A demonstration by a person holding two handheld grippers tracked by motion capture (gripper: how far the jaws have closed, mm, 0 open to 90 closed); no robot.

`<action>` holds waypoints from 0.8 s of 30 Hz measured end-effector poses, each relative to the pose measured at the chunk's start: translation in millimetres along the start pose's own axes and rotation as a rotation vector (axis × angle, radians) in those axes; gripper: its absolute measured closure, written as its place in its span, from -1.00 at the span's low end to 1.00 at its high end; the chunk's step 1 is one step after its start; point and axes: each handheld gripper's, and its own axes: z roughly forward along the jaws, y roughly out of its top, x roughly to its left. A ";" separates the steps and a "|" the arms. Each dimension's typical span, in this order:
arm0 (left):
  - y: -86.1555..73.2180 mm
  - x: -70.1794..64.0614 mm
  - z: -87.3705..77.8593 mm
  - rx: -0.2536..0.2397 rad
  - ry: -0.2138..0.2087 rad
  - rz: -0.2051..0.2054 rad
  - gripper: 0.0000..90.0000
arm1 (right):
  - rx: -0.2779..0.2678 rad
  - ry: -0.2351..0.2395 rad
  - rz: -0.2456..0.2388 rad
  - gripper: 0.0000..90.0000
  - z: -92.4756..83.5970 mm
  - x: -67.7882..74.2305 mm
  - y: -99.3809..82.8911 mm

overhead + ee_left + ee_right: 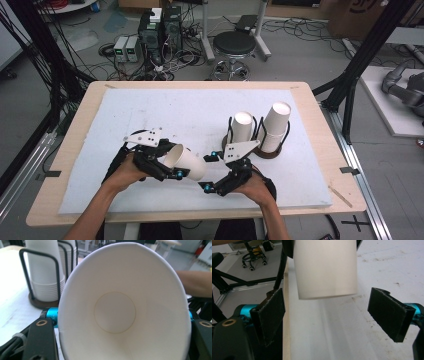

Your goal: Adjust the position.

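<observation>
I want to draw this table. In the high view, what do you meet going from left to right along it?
Left gripper clamped on a white paper cup lying sideways → right gripper with jaws open → black wire cup holder on a dark round base, with a left stack of white paper cups → its right stack of white paper cups.

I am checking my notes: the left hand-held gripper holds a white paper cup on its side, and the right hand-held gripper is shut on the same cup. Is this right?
Not quite. The left hand-held gripper does hold the white paper cup on its side, but the right hand-held gripper is open: in the right gripper view its jaws stand wide apart with the cup's base beyond them, untouched.
</observation>
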 end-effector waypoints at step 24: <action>12.1 2.0 -18.4 0.165 0.119 0.021 -0.33 | -0.025 -0.162 0.055 -0.67 -27.0 -2.3 -16.6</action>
